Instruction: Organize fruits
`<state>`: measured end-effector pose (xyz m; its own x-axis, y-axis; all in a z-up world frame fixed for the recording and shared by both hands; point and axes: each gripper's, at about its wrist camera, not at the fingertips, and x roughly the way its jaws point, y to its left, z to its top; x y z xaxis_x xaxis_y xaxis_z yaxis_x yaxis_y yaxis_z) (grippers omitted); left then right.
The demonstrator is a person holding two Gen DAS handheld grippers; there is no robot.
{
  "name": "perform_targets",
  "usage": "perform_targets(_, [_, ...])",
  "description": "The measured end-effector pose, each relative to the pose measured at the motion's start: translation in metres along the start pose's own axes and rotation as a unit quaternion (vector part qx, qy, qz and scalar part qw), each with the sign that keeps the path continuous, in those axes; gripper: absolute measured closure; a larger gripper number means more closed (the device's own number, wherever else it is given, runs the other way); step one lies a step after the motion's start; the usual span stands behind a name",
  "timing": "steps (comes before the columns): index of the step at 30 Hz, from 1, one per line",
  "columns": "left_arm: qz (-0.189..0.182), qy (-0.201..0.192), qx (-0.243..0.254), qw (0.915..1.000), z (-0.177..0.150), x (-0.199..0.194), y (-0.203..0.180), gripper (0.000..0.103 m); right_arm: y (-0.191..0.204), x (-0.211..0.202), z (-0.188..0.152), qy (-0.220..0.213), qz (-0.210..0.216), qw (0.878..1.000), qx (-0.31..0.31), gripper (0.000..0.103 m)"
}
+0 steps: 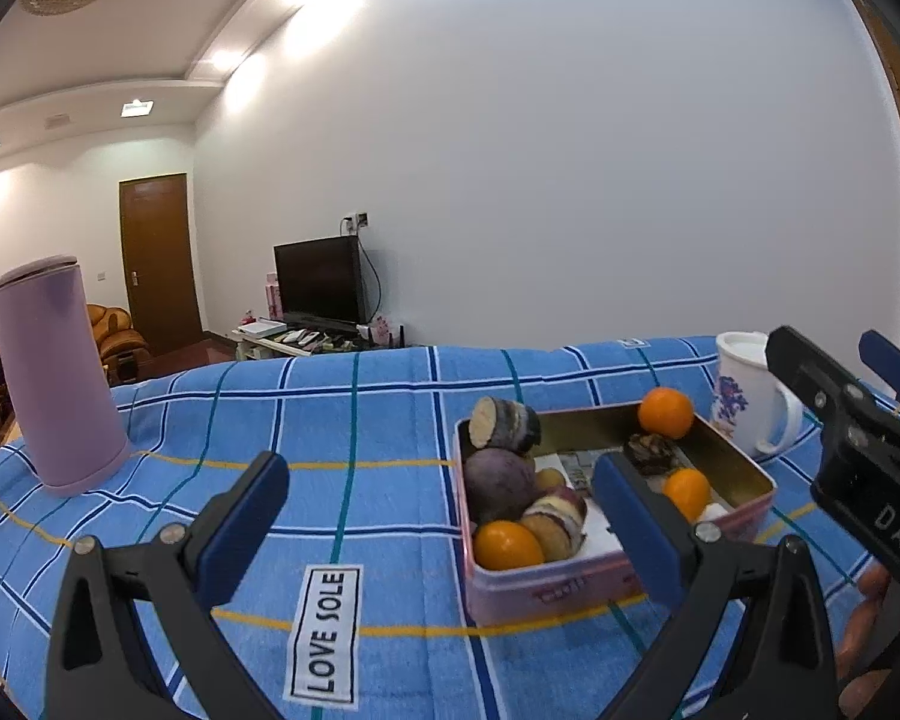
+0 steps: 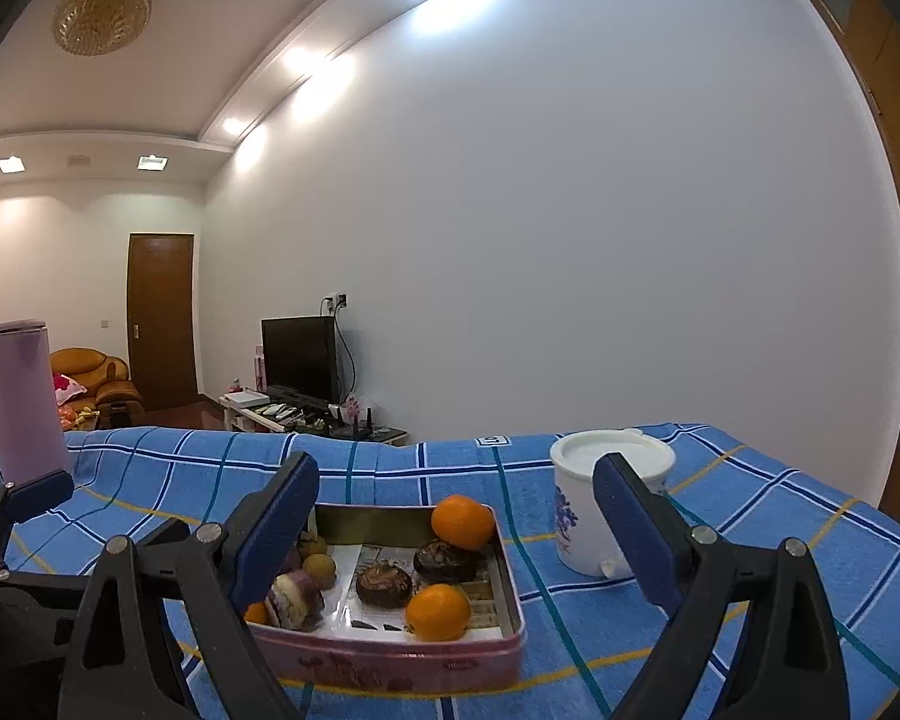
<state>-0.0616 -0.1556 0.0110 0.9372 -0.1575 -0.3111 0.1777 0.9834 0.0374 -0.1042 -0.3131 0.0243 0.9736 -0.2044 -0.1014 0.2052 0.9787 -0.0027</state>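
Sitting in the shallow pink rectangular metal tin (image 2: 390, 654) on the blue plaid cloth-covered counter (image 1: 390, 414) are three small round oranges: one at the far corner (image 2: 463, 522), one near the front (image 2: 438, 612), and a third at the left end (image 1: 507, 546). They look light, firm and smooth-skinned, likely to roll, so a hold across the widest part from above seems safest. Beside them lie cut purple-skinned sweet potato pieces (image 1: 504, 423) and dark brown round cakes (image 2: 384, 585), which are probably softer and crumbly, though the view is too small to be sure. Both the left tongs (image 1: 444, 516) and right tongs (image 2: 456, 528) stand wide and released, holding nothing. The towelling cloth looks soft and grippy. A lilac tapered flask (image 1: 60, 372) and a white lidded floral mug (image 2: 606, 510) stand nearby; beyond are a dark television (image 2: 300, 357) and a brown door (image 2: 161, 318).
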Motion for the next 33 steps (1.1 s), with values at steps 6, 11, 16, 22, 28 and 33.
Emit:
perform_targets(6, [-0.005,-0.005,-0.004,1.0,-0.002,-0.006,0.002,0.0,-0.006,-0.014,-0.001,-0.011,-0.01,1.0,0.007,0.009])
perform_targets(11, [-0.006,-0.007,0.0,1.0,-0.002,-0.007,0.0,0.0,-0.007,-0.024,-0.001,-0.029,-0.021,0.999,0.008,0.009])
perform_targets(16, [-0.003,-0.002,-0.005,1.0,-0.002,-0.006,0.002,0.0,-0.004,-0.019,0.0,-0.015,-0.02,1.0,0.002,0.008])
perform_targets(22, [-0.003,-0.004,-0.001,1.0,-0.002,-0.007,0.001,0.0,-0.002,-0.022,0.0,-0.02,-0.022,1.0,0.0,0.008])
perform_targets(28, [-0.002,-0.003,-0.004,1.0,-0.002,-0.007,0.002,0.0,-0.002,-0.022,0.001,-0.019,-0.022,1.0,0.0,0.008])
perform_targets(33, [-0.001,-0.003,-0.001,1.0,-0.002,-0.007,0.002,0.0,-0.002,-0.023,0.002,-0.02,-0.022,1.0,-0.002,0.008])
